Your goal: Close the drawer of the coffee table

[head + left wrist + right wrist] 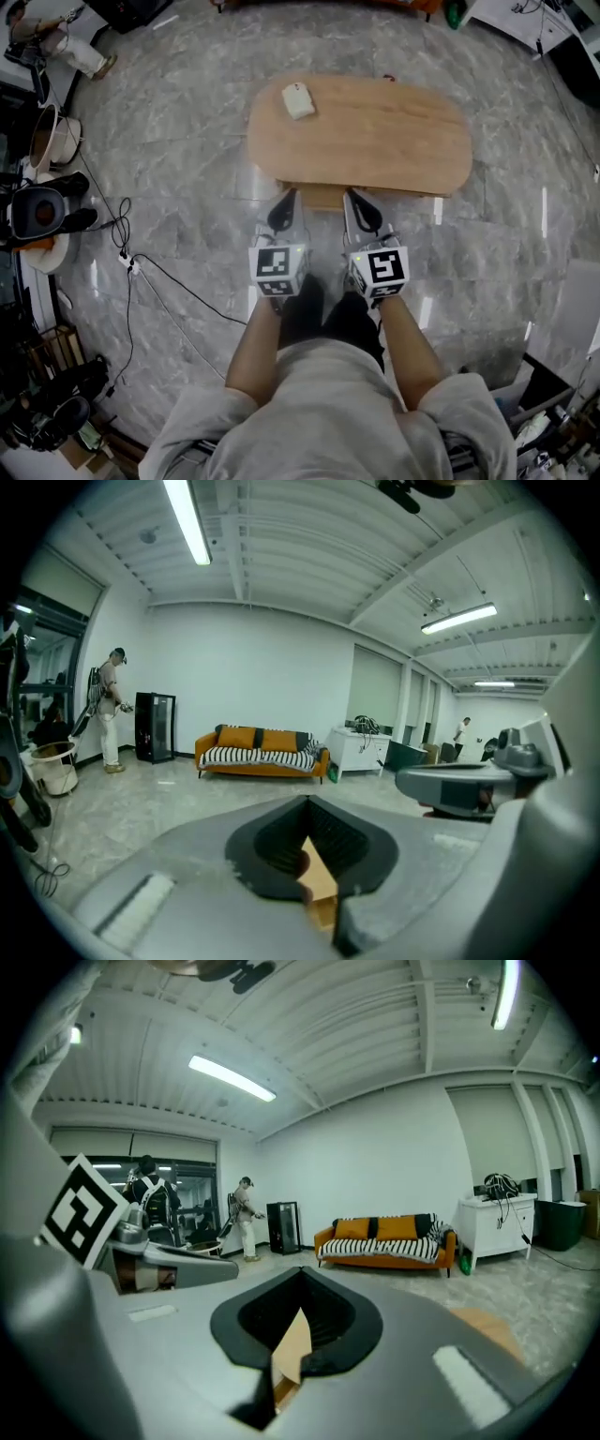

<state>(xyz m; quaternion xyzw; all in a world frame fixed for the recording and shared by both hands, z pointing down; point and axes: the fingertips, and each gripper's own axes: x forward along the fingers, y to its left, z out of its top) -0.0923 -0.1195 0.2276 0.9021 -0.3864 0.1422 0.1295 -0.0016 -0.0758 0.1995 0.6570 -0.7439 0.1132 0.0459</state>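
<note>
An oval wooden coffee table stands on the marble floor in the head view. Its drawer sticks out a little from under the near edge. My left gripper and right gripper are held side by side, their tips at the drawer's front, one at each end. Both are shut with nothing between the jaws. In the left gripper view the left gripper points across the room, and a sliver of the wooden table shows through its jaw notch. The right gripper looks the same, with the wood behind it.
A small white object lies on the tabletop's far left. Cables trail over the floor to the left, beside buckets and gear. An orange striped sofa, a white cabinet and standing people are far across the room.
</note>
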